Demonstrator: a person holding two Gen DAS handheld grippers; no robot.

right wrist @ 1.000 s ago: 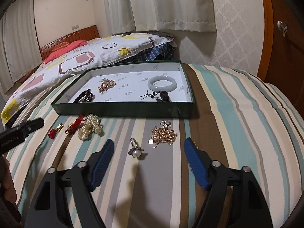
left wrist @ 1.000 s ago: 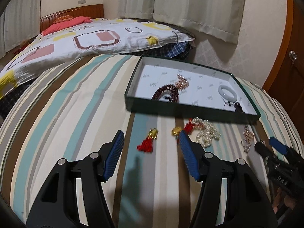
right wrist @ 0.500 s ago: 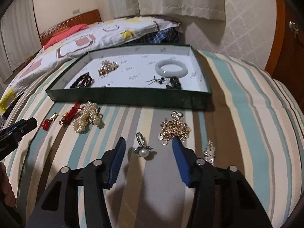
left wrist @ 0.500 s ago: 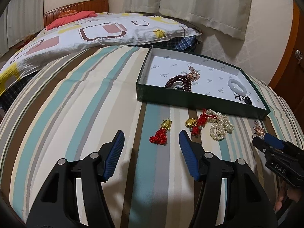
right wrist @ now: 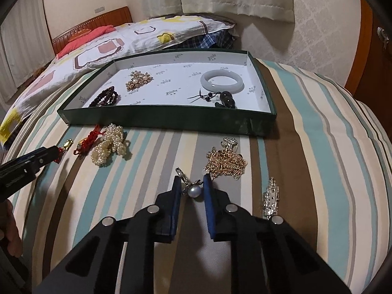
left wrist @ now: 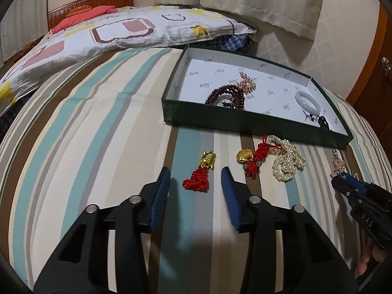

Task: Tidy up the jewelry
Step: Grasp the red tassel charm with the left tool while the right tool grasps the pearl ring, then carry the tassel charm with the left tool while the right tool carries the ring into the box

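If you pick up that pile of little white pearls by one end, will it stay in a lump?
Probably not. The pearl strand lies in loose loops on the striped bedspread, so it likely unfolds and dangles. Its round beads look smooth, so it may slip.

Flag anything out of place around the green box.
Nothing damaged. Six pieces lie loose on the striped bedspread outside the green box, among them a tangled gold chain and a heaped pearl strand.

Both cameras look forward and down along their own fingers, close above the bed (left wrist: 98,122). Both views share the box (left wrist: 245,120) (right wrist: 171,120) by the bed's far edge.
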